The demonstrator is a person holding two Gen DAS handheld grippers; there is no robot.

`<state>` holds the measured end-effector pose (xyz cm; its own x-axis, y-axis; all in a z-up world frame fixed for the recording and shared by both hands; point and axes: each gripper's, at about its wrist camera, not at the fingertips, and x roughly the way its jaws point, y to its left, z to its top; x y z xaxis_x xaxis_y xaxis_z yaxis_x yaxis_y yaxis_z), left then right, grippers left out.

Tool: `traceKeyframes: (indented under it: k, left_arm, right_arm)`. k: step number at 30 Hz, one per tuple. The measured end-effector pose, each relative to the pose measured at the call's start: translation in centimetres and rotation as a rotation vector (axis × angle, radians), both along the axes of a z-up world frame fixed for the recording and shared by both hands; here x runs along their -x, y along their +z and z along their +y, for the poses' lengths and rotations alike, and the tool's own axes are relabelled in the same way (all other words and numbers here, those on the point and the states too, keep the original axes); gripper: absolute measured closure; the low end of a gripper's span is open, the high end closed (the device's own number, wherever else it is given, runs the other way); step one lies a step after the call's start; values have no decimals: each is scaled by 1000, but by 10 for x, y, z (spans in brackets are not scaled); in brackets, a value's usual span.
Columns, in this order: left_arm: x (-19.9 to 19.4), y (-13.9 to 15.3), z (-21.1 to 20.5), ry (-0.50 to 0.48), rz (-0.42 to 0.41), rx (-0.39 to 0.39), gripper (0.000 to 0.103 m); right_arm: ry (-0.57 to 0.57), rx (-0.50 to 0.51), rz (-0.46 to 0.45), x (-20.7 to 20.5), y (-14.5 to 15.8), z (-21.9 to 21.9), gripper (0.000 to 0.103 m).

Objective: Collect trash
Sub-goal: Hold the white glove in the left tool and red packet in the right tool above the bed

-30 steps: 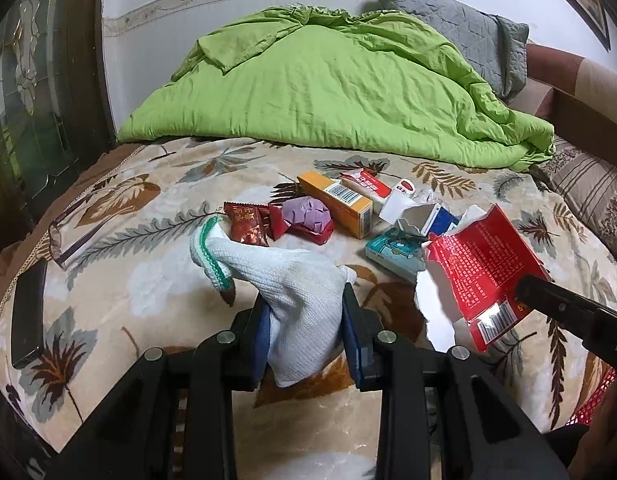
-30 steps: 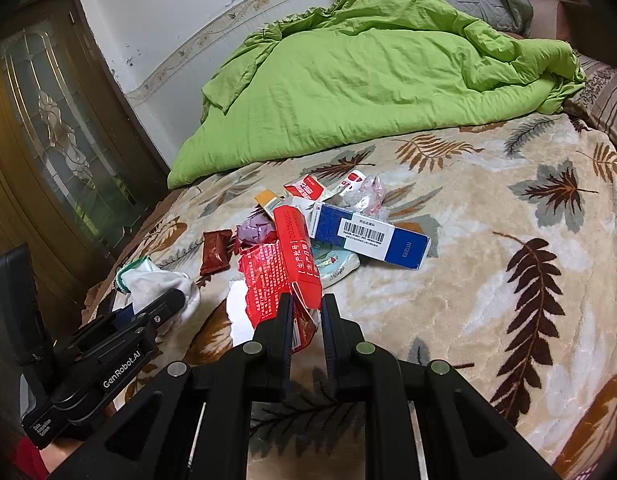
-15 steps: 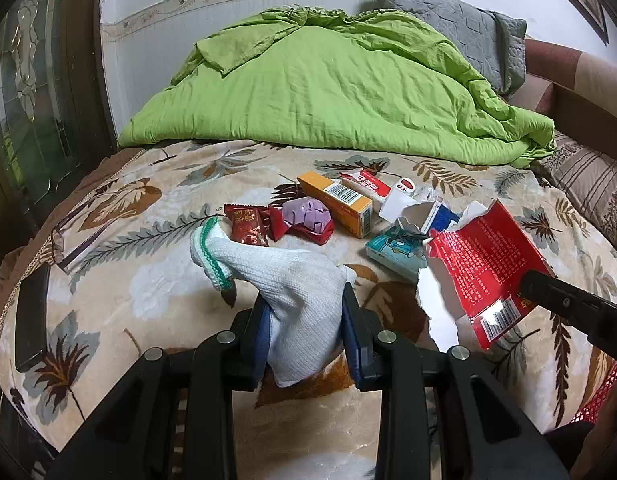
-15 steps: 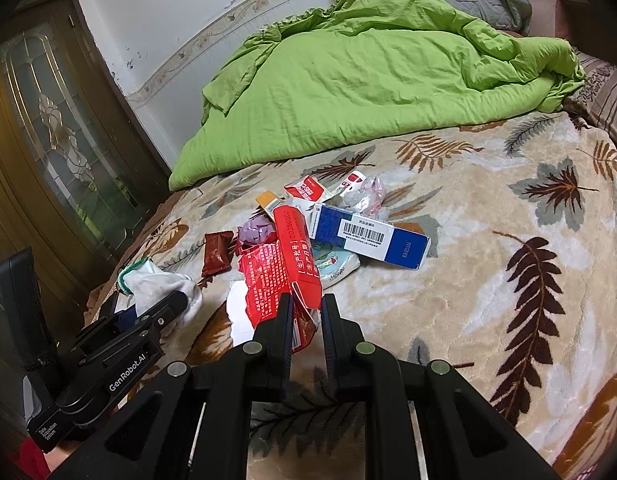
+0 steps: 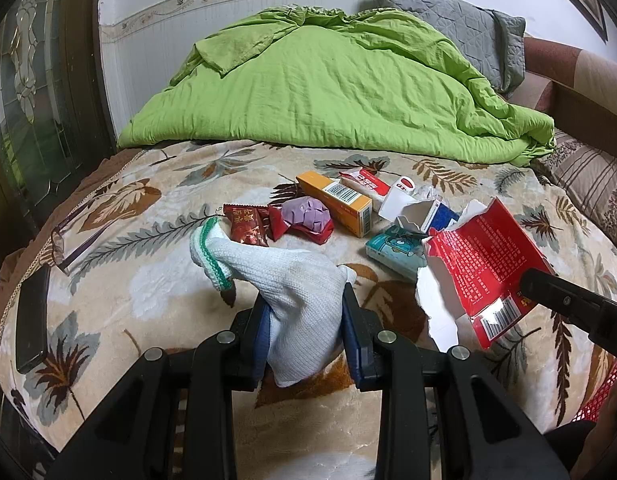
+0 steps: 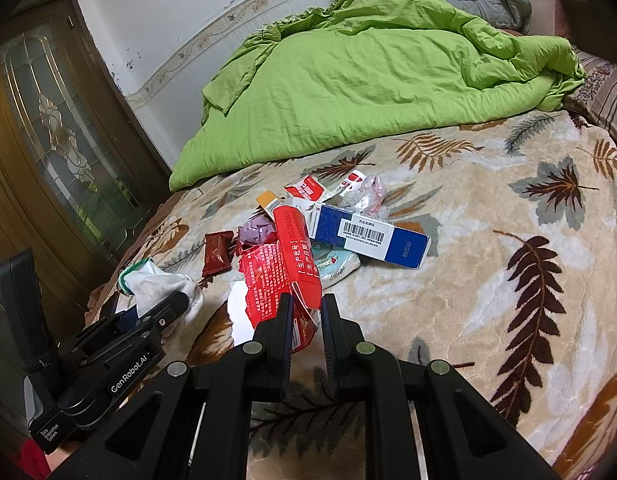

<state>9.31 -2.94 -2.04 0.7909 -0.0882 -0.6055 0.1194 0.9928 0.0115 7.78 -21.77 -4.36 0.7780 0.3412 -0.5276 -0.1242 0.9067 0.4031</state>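
Note:
My left gripper (image 5: 304,312) is shut on a white knitted glove (image 5: 284,280) with a green cuff, held just above the bed; it also shows in the right wrist view (image 6: 160,284). My right gripper (image 6: 306,312) is shut on a torn red carton (image 6: 284,268), seen from the left wrist as a flattened red box (image 5: 484,264). More trash lies in a pile behind: a dark red wrapper (image 5: 246,226), a crumpled purple paper (image 5: 306,212), an orange box (image 5: 336,202), a blue-white box (image 6: 368,236), a teal packet (image 5: 392,250).
The leaf-patterned blanket (image 6: 488,280) covers the bed. A green quilt (image 5: 328,88) is heaped at the back with a grey pillow (image 5: 460,24). A black phone (image 5: 30,320) and glasses (image 5: 68,236) lie at the left edge. A dark wooden door (image 6: 48,120) stands left.
Both grippers keep their grip; the views have shifted only slightly, with the red carton and the glove staying in much the same place.

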Motion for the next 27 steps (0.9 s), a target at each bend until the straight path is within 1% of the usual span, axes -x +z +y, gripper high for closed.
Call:
traceKeyframes:
  k: [27]
  left_arm:
    - [1,0,-3,-6,3,-4,73]
  right_arm:
    - [-11,-18,-2,2,-2,0,88]
